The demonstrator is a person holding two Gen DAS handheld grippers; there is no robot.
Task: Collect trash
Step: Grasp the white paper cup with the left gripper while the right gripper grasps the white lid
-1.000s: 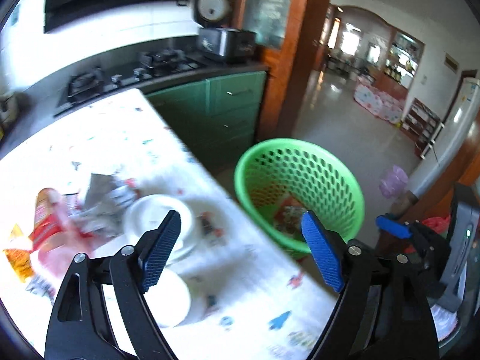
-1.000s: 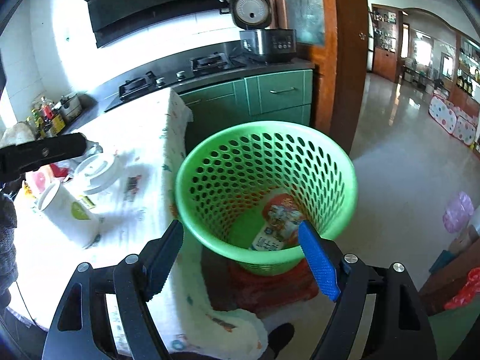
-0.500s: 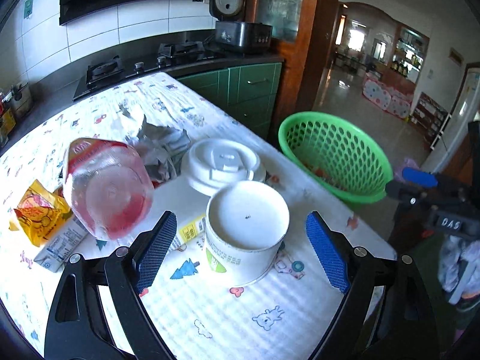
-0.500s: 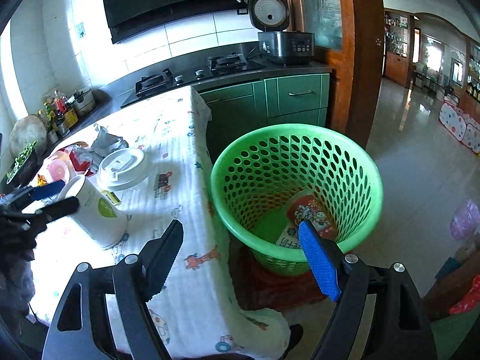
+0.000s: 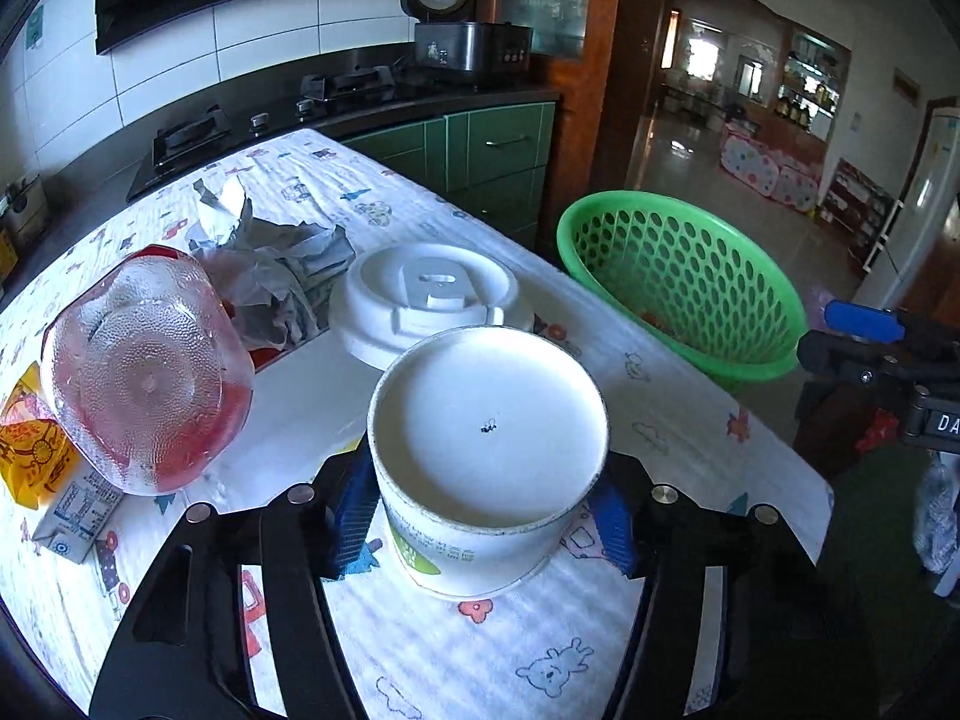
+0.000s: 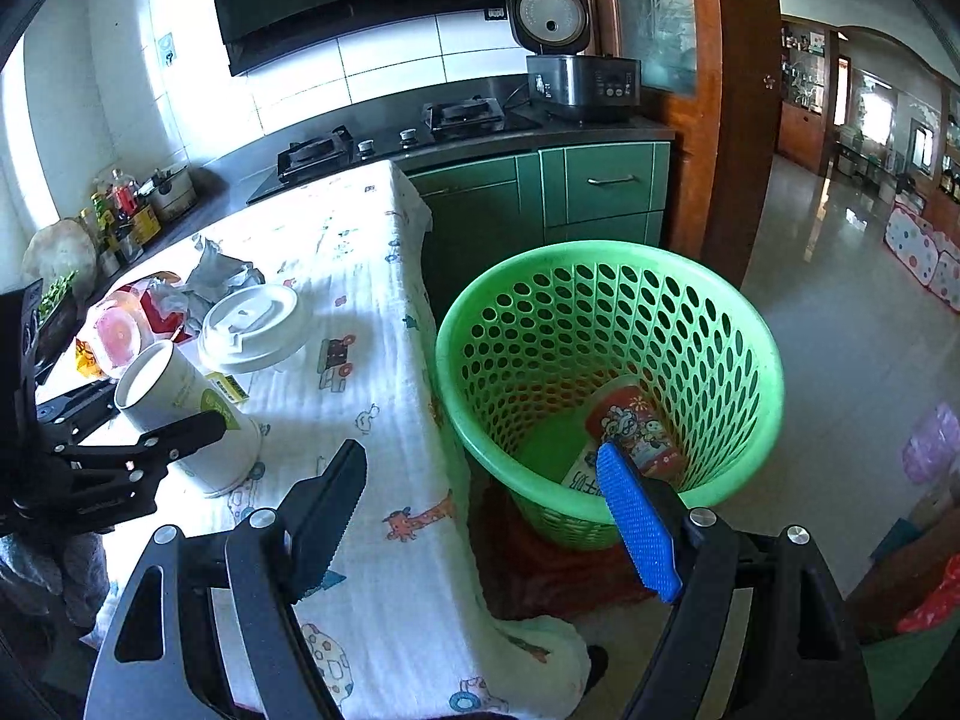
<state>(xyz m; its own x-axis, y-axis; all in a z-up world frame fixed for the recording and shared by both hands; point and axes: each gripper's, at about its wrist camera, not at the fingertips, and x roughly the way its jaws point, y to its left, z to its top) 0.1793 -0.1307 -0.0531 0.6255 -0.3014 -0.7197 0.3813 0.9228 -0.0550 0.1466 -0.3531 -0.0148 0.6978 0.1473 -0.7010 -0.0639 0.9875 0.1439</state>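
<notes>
An upside-down white paper cup (image 5: 486, 432) stands on the patterned tablecloth (image 5: 660, 420). My left gripper (image 5: 480, 504) straddles the cup, its jaws closing, and both blue pads (image 5: 354, 498) meet its sides. The right wrist view shows the same cup (image 6: 180, 402) between the left gripper's black fingers (image 6: 180, 432). Beside the table stands a green basket (image 6: 600, 252) with a printed wrapper (image 6: 636, 426) inside. My right gripper (image 6: 480, 510) hangs open and empty over the gap between table edge and basket.
Behind the cup lie a white lid (image 5: 432, 294), crumpled grey paper (image 5: 270, 264), a clear bottle with red liquid (image 5: 144, 372), a yellow packet (image 5: 30, 444) and a small carton (image 5: 72, 510). A stove counter and green cabinets (image 6: 600, 186) stand beyond. The basket sits off the table's right edge.
My left gripper swung from the basket to the table, came down over the paper cup, and its jaws narrowed onto it. The right gripper drifted slightly, its jaws unchanged.
</notes>
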